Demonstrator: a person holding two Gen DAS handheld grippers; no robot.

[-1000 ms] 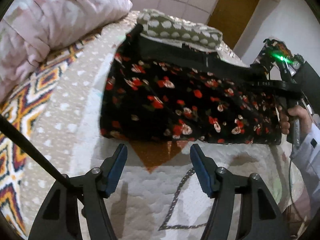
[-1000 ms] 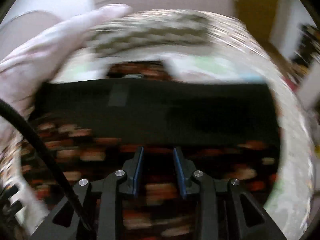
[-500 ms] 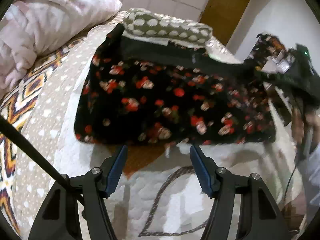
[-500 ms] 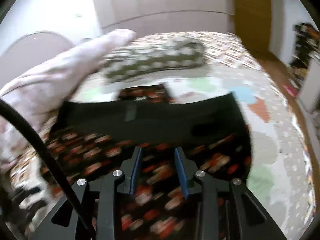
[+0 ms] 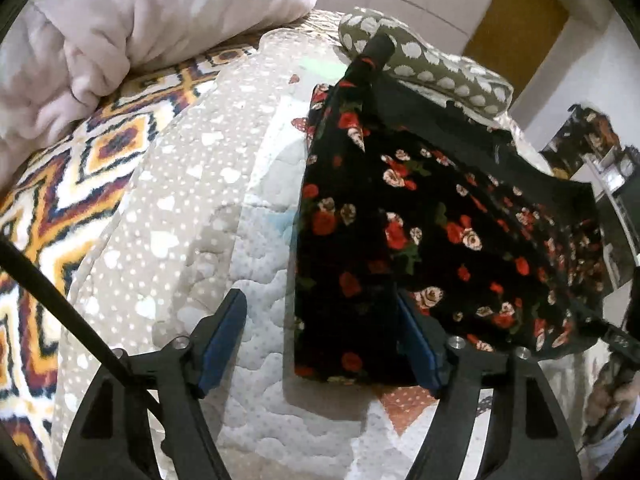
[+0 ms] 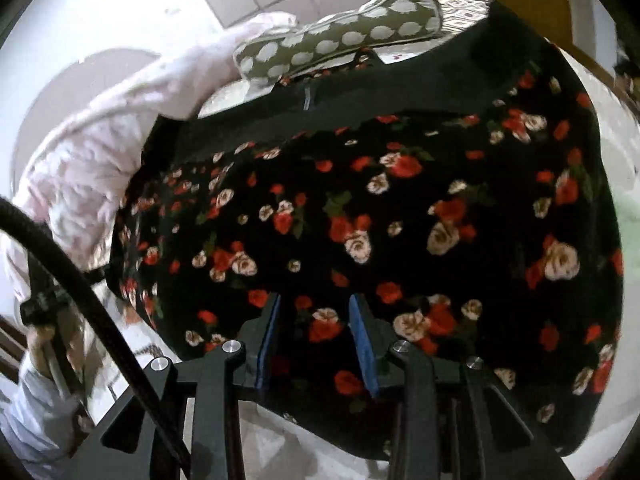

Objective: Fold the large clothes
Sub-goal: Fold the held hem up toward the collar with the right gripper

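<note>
On the quilted bed (image 5: 256, 240), the floral garment (image 5: 440, 232) lies between both grippers' released jaws, the left's just widening.

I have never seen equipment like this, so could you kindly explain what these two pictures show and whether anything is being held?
A person holds a two-finger gripper in each hand, each carrying a wide-angle camera looking along its fingers. One picture is from the left gripper, whose jaws have just been opening; they straddle the near corner of a black floral garment without pinching it. The other is from the right gripper, jaws narrowly apart over the same garment, not visibly gripping it. The garment lies on a quilted bed cover, near a spotted pillow and a pink duvet.
</note>
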